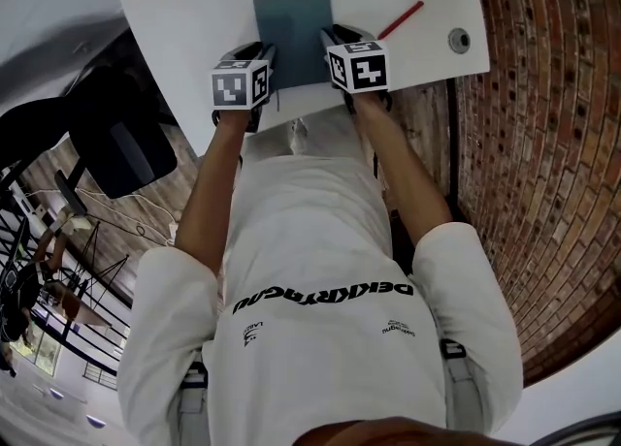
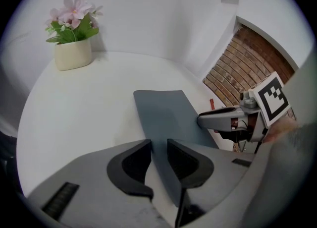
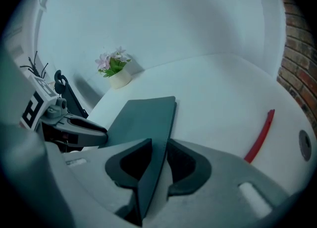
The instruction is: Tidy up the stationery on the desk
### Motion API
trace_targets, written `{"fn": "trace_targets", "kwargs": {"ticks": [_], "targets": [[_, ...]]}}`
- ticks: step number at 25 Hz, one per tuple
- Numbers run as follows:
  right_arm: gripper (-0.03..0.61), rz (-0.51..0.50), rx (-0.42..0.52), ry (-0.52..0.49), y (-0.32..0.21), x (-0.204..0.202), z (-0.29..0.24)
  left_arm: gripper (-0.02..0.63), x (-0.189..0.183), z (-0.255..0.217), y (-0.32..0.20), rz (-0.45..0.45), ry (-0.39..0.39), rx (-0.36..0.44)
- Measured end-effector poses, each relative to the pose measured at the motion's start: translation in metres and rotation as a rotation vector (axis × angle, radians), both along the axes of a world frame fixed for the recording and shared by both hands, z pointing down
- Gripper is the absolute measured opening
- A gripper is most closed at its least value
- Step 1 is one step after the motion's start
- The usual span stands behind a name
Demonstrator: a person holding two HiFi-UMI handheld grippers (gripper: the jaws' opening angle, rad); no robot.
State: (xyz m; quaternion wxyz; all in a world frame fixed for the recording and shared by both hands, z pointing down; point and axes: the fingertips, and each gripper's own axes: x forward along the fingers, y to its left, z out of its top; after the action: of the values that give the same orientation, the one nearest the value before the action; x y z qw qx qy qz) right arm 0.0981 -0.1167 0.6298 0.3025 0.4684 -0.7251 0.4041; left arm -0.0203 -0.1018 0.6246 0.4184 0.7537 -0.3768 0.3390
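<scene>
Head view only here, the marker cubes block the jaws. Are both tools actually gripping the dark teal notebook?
Observer: The left tool is. Its own view shows the pads clamped on the near end of the flat dark teal notebook.
Operator: And the right one?
Observer: The right tool is too, with its pads closed on the notebook's edge.
Operator: What are the pink flowers at the top of my frame standing in?
Observer: A small cream pot, on the white desk.
</scene>
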Motion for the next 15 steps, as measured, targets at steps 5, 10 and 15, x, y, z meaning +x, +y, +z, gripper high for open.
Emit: {"fn": "trace_targets", "kwargs": {"ticks": [5, 10, 15], "targets": [[0.089, -0.062, -0.004, 0.018, -0.005, 0.0, 0.0, 0.101, 0.002, 0.001, -0.001, -0.051, -0.009, 0.002], [0.092, -0.116, 0.001, 0.036, -0.008, -0.002, 0.0, 0.101, 0.0, 0.001, -0.003, -0.125, -0.006, -0.002], [0.091, -0.139, 0.018, 0.063, -0.021, 0.0, -0.001, 0.101, 0.004, 0.001, -0.007, -0.182, 0.0, 0.004]]}}
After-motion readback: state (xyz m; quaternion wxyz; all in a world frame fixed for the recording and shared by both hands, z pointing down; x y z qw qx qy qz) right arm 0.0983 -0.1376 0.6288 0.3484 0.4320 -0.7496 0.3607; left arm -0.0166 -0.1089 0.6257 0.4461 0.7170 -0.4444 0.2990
